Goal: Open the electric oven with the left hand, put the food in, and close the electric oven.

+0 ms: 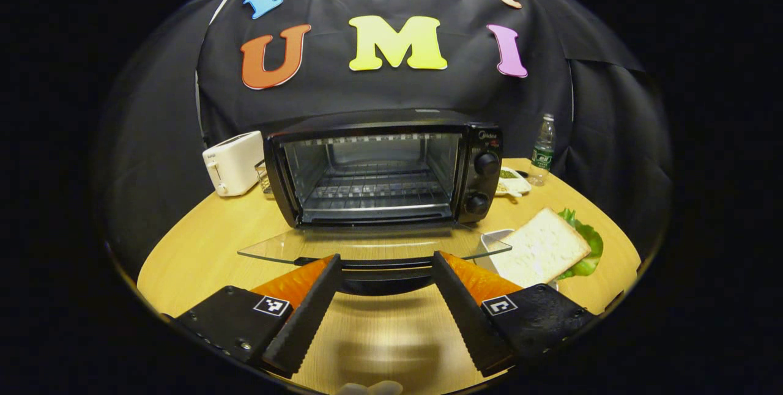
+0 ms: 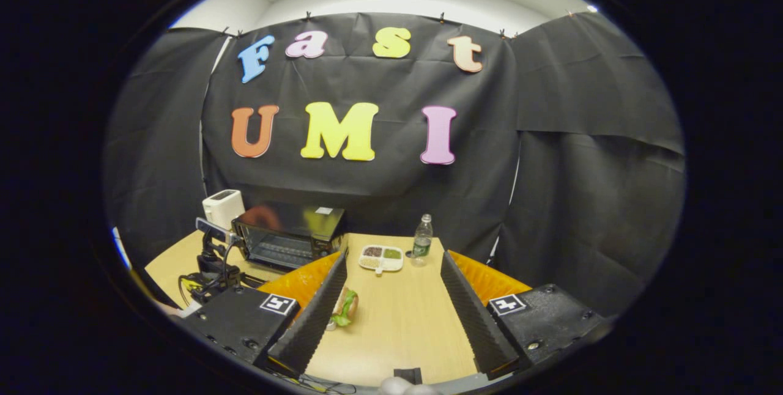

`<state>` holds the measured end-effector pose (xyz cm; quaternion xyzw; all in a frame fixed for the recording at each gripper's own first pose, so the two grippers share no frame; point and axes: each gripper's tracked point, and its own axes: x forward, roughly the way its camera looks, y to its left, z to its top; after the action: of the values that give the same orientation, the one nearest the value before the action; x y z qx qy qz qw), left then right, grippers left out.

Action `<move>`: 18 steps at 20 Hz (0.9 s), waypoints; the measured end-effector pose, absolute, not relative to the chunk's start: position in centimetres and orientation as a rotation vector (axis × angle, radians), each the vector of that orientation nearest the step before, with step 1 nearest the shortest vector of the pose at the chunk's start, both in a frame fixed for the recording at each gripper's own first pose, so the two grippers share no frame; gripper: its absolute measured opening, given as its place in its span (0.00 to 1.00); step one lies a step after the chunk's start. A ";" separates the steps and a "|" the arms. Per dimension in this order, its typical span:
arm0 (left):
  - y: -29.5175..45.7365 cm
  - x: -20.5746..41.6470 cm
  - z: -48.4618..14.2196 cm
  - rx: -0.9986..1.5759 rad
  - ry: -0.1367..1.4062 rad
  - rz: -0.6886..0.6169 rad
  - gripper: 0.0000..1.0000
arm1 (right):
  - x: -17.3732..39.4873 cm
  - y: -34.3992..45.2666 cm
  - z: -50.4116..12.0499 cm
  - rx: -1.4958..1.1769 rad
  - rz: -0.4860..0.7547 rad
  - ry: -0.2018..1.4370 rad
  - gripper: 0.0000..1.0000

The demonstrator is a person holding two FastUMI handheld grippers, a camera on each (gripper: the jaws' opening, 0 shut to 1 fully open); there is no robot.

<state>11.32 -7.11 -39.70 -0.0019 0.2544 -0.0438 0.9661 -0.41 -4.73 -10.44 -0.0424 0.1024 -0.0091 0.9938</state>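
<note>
The black electric oven (image 1: 480, 138) stands at the middle of the round table with its glass door (image 1: 373, 245) folded down flat. Its rack shows inside with nothing on it. My left gripper (image 1: 385, 257) is open, its fingers spread to either side of the door's dark handle (image 1: 382, 276), which lies just beyond the fingertips. The food, a sandwich of white bread and lettuce (image 1: 541, 251), rests on a white plate right of the door. My right gripper (image 2: 394, 257) hangs open over the table, holding nothing. The sandwich (image 2: 345, 308) lies by its left finger, with the oven (image 2: 287, 233) farther left.
A white toaster (image 1: 232, 162) stands left of the oven. A small divided tray (image 1: 512, 182) and a water bottle (image 1: 543, 149) are at the back right. The left gripper's body with its cable (image 2: 211, 263) shows in front of the oven. Bare wooden tabletop (image 2: 397, 321) lies under my right gripper.
</note>
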 end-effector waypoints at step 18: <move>-5.0 9.1 -38.2 0.030 0.484 -0.064 0.96 | 1.2 -4.9 -14.6 -0.065 0.008 0.278 0.99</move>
<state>9.12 -4.98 -38.16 0.0150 0.2398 -0.0316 0.9702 1.16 -4.86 -14.62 -0.0326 0.1384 0.0040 0.9898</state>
